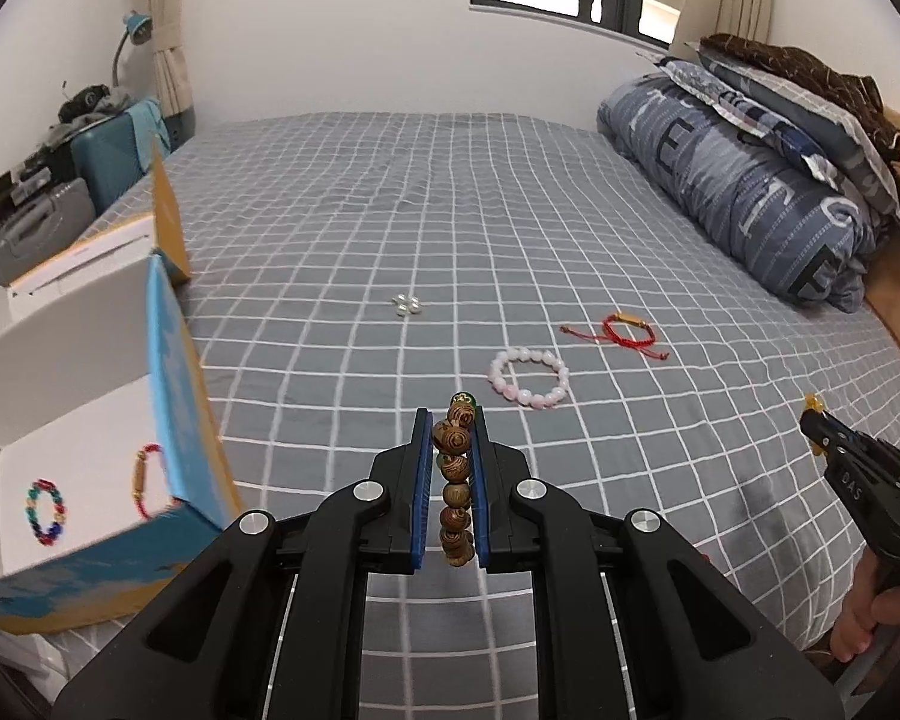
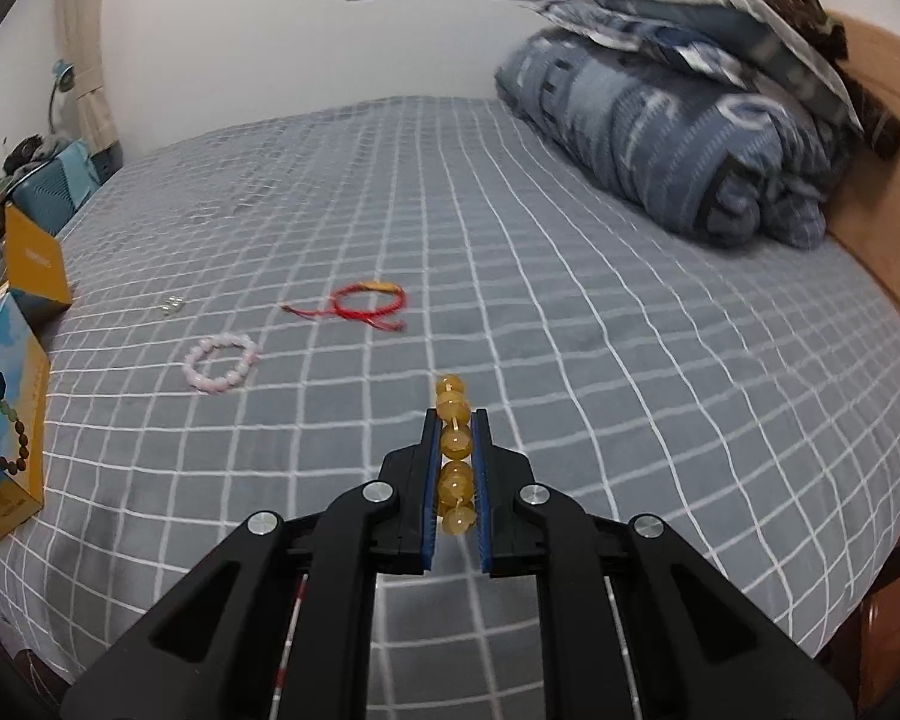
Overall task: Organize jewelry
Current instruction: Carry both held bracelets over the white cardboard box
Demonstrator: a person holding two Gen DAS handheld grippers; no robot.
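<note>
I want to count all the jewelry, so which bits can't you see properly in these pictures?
- Brown wooden bead bracelet: left view, tool pads cover its sides.
- Yellow amber bead bracelet: right view, partly between pads.
- Open white-lined cardboard box: left view, cut off by the edge.
- Small silvery cluster: right view, blurred, too small to name.

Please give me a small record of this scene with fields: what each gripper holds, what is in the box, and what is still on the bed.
left gripper: jaws shut on wooden bead bracelet
right gripper: jaws shut on amber bead bracelet
box: open, holds multicolour bead bracelet and red cord bracelet
bed: pink bead bracelet, second red cord bracelet, small pearl piece
</note>
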